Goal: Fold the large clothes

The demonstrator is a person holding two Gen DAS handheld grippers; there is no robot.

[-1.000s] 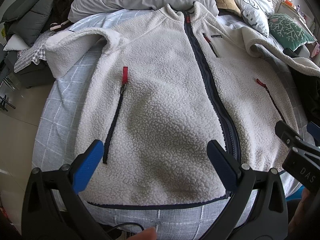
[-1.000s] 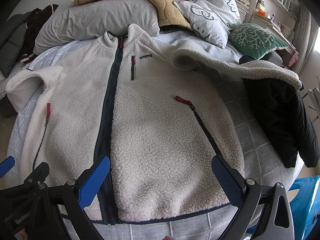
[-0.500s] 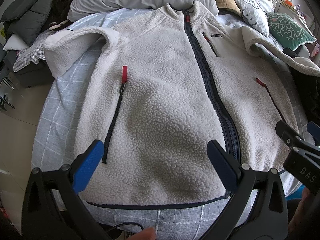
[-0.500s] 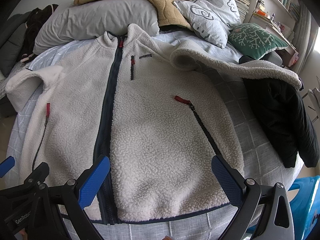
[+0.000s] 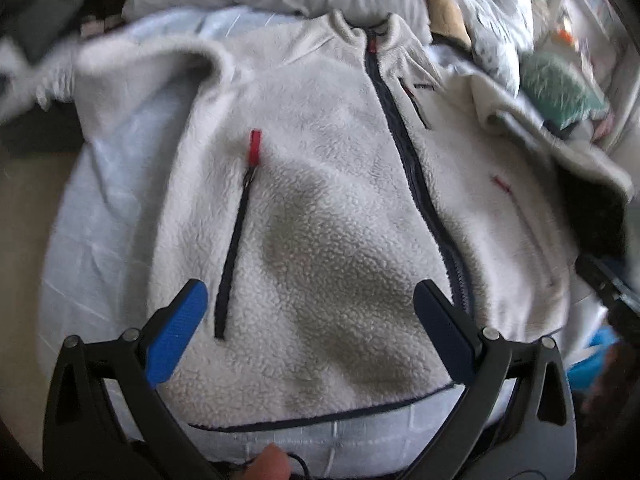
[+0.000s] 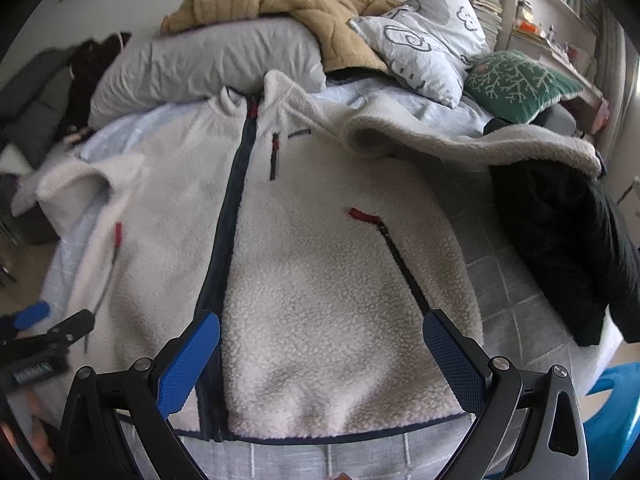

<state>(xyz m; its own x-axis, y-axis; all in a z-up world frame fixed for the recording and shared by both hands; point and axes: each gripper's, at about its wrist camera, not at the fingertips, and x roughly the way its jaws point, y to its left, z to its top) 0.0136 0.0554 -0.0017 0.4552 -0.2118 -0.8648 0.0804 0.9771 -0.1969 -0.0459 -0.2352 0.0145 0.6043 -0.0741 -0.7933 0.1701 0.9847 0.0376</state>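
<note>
A cream fleece jacket [image 5: 320, 208] with a navy front zip and red pocket pulls lies front up on the bed, collar at the far end. It also shows in the right wrist view [image 6: 320, 280]. Its left sleeve [image 5: 132, 72] bends back near the bed's left edge. Its right sleeve [image 6: 460, 144] lies over a black garment. My left gripper [image 5: 308, 320] is open and empty above the hem's left half. My right gripper [image 6: 320, 348] is open and empty above the hem's right half. The left gripper also shows at the left edge of the right wrist view [image 6: 44, 332].
A light blue checked sheet [image 6: 500, 280] covers the bed. A grey pillow [image 6: 208, 64], a tan blanket [image 6: 288, 4], a patterned pillow [image 6: 424, 44] and a green cushion [image 6: 520, 84] lie at the head. A black garment [image 6: 568, 240] lies at the right. A blue stool [image 6: 612, 408] stands lower right.
My left gripper has shifted left and slightly forward over the jacket, and its view is blurred by motion. My right gripper has barely moved. The jacket lies as before.
</note>
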